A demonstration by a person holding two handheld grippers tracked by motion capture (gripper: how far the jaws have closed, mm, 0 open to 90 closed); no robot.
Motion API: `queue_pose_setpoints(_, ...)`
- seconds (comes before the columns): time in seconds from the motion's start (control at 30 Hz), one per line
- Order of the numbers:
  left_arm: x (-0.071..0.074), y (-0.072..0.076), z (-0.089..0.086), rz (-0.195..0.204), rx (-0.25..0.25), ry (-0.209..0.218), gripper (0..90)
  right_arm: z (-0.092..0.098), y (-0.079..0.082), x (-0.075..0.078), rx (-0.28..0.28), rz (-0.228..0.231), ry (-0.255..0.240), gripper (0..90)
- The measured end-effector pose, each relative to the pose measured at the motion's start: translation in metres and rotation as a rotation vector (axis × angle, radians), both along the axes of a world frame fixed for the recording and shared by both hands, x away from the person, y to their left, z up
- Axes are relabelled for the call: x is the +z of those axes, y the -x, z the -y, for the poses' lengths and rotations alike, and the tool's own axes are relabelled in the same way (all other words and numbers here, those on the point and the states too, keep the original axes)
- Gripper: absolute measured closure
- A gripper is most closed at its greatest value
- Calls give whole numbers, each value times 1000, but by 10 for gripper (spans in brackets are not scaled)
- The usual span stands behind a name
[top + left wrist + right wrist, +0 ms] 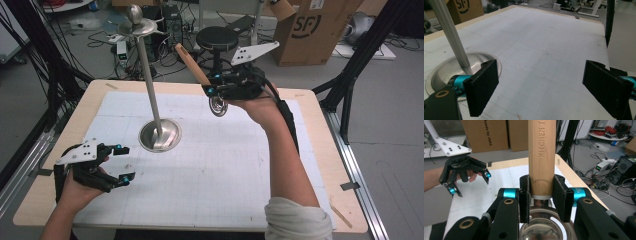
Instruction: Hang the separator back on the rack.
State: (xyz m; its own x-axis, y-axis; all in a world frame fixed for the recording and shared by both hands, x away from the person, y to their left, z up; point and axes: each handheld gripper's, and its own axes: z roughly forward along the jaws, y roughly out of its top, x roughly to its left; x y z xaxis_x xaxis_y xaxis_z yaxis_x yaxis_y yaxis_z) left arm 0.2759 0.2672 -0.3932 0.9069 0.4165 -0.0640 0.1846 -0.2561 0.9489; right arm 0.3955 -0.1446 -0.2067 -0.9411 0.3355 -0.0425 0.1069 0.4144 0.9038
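The right gripper (pixel 212 86) clamps the wooden-handled ladle (pixel 192 64) aloft, right of the steel stand (pixel 160 135); the left gripper (pixel 122 164) waits wide and empty, near left; carrying step, seemingly; next, hooking it on the stand's top needs careful alignment.

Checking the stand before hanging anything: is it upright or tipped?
Upright: the stand rises on its pole from the round base, flat on the table.

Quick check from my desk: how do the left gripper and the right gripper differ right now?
The right gripper is shut on the wooden handle of a steel utensil; the left gripper stands wide open with nothing between its jaws. The right gripper is raised above the table; the left gripper sits low near the table's near left corner. Both have black jaws with teal fittings.
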Motion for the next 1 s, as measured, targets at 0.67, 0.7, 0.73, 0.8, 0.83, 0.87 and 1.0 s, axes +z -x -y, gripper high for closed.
queue_pose_setpoints(0.67, 0, 0, 0, -3, -5, -2, 140, -23, -22, 21, -4, -7, -3, 692)
queue_pose_setpoints(0.7, 0, 0, 0, -1, -3, -4, 140, -23, -23, 21, -6, -3, -5, 692)
queue_pose_setpoints(0.73, 0, 0, 0, -2, -3, -1, 140, -23, -24, 22, -8, -9, -7, 692)
queue_pose_setpoints(0.8, 0, -1, 0, 0, -3, -1, 140, -25, -25, 22, -5, -11, -7, 693)
queue_pose_setpoints(0.83, 0, -1, 0, -2, -3, -1, 140, -25, -26, 22, -3, -11, -7, 692)
queue_pose_setpoints(0.87, 0, -1, 0, -3, -4, -3, 140, -26, -27, 22, -4, -12, -10, 692)
queue_pose_setpoints(1.0, 0, 0, 0, -1, -4, -4, 140, -30, -31, 19, 2, -31, -8, 692)
